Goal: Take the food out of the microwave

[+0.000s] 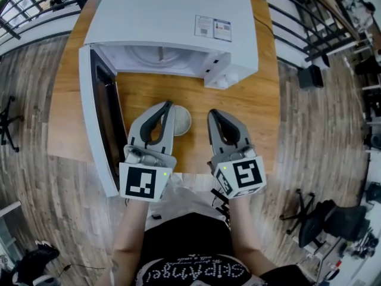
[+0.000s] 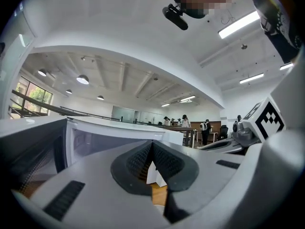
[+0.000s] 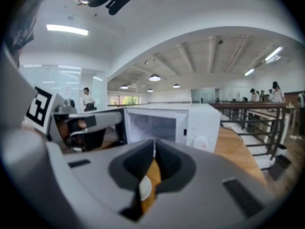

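Well, mid-frame the left gripper [image 1: 168,105] and right gripper [image 1: 213,113] are both closed on nothing, the white bowl [image 1: 181,121] resting between them on the table [image 1: 262,100] below the open microwave [image 1: 172,22].

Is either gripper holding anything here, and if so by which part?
Nothing is held. The left gripper and right gripper are shut and empty; the bowl sits on the table.

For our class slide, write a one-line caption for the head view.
Open microwave, bowl on the table before it, left tongs and right tongs both shut and empty.
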`<state>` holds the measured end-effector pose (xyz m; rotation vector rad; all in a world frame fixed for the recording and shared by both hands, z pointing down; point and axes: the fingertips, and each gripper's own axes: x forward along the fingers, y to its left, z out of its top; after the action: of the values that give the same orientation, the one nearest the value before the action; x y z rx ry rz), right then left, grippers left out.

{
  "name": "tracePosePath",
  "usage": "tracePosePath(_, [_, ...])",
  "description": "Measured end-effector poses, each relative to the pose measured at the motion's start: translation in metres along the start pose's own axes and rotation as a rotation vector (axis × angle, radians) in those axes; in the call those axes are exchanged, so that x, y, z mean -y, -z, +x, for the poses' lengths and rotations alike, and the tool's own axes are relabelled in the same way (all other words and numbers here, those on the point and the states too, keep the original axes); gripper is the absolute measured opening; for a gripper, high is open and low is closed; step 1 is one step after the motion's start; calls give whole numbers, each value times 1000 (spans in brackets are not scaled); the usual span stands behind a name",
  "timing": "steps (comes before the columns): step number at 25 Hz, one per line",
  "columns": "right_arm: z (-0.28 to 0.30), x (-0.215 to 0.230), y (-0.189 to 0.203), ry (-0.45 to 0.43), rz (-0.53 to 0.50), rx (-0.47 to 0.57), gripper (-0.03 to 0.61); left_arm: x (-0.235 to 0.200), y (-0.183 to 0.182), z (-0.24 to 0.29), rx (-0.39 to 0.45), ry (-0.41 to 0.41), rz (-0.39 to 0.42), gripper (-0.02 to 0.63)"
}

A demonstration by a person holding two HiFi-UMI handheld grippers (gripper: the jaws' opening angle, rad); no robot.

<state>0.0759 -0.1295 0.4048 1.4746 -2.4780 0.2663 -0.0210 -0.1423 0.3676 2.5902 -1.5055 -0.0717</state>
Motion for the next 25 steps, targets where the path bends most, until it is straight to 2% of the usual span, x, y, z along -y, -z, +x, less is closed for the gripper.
tracePosePath(11, [-81, 1, -43, 16, 16, 95, 35, 44, -53, -44, 68, 30, 32, 31])
tracePosePath(18, [-139, 10, -59, 59, 7, 150, 35, 62, -71, -83, 77, 32, 114, 31])
tracePosePath(25, [-180, 15, -63, 90, 18, 179, 35, 76, -79, -107, 79, 19, 136, 31])
